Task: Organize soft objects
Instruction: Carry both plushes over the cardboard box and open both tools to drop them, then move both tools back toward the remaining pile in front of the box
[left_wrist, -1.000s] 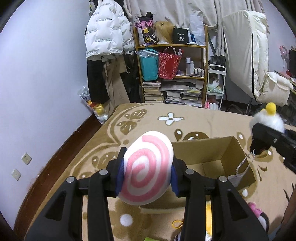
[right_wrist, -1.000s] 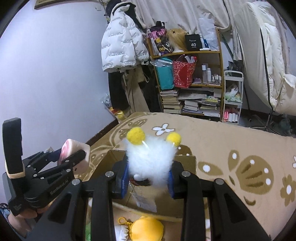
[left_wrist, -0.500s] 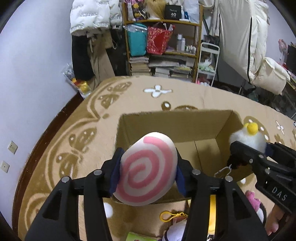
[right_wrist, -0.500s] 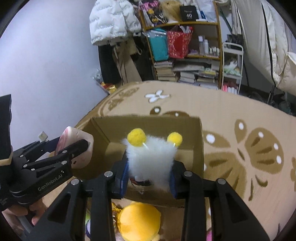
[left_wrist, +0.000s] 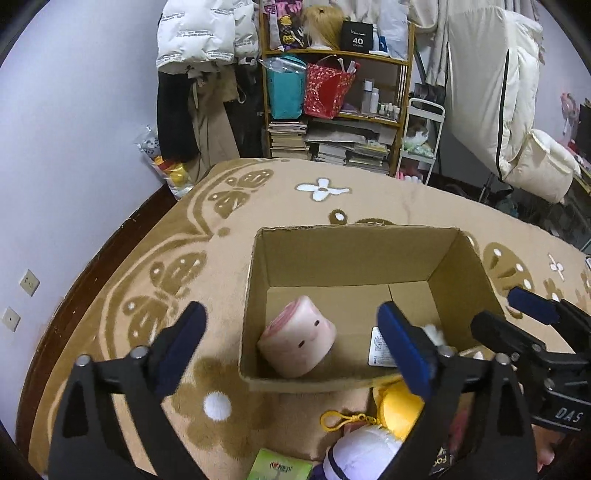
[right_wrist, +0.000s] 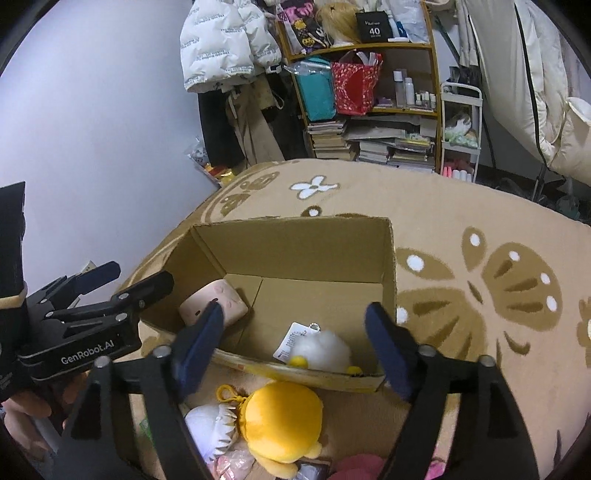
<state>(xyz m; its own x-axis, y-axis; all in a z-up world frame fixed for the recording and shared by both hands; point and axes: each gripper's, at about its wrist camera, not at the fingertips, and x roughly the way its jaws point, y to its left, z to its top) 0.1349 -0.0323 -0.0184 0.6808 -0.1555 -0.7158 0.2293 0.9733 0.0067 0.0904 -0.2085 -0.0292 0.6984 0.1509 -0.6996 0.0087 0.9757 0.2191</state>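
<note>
Left-wrist view: left gripper (left_wrist: 291, 341) hangs with jaws wide apart above the brown cardboard box (left_wrist: 354, 254), where the pink swirl-roll plush (left_wrist: 297, 345) lies, light and squashy.

Right-wrist view: right gripper (right_wrist: 295, 341) is likewise agape over the fluffy white yellow-pompom plush (right_wrist: 327, 350) in the box; the round yellow plush (right_wrist: 282, 419) outside looks soft and light, best pinched across its middle.

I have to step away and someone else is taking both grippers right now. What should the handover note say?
Left gripper: open, empty, over the cardboard box.
Right gripper: open, empty, at the box's near edge.
Done: pink swirl plush and white fluffy plush lie inside the box.
Left: yellow plush and white plush lie on the blanket in front of the box, with more soft items at the bottom edge.
</note>
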